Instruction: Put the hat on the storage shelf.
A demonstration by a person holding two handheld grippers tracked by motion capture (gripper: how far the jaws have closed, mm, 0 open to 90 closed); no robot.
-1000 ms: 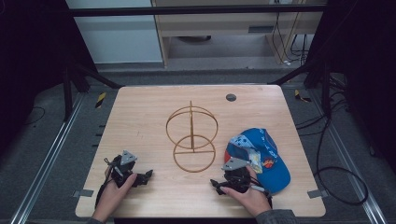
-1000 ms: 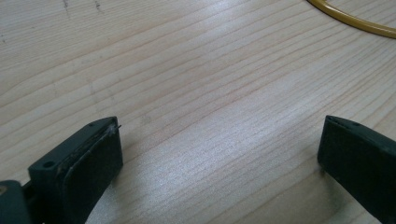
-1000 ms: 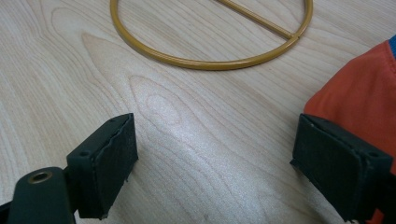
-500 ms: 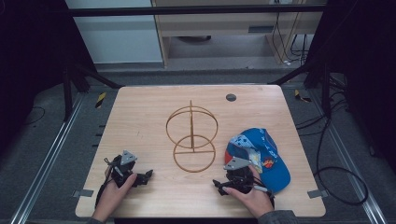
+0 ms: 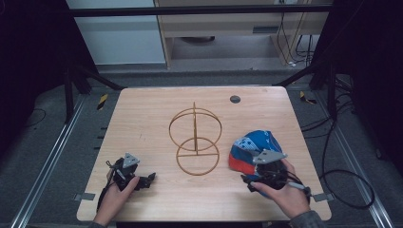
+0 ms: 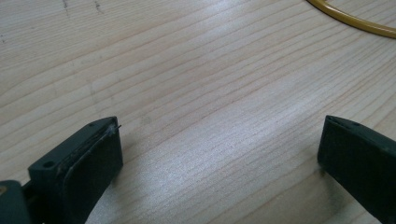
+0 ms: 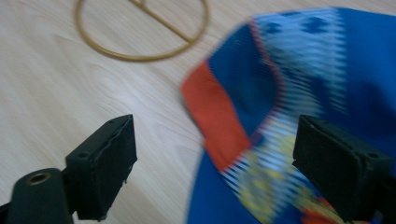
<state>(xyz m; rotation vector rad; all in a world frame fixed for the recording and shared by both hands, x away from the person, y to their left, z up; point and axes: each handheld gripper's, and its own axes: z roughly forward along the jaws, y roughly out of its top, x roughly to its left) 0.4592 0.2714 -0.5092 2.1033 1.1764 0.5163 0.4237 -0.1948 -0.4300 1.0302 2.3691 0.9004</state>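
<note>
Blue patterned fabric cap with red brim, lying at near right of wooden table: judged light, soft, crushable; best pinched at stiffer brim edge. Just beyond right gripper, jaws apart, brim between them, not clamped. Gold wire stand left of cap. Left gripper well apart at near left, jaws spread over bare wood.

On the light wooden desk: one blue patterned cloth cap with an orange-red band, one gold wire stand of crossed rings, one small dark round disc, and two hand-held grippers, left and right.
</note>
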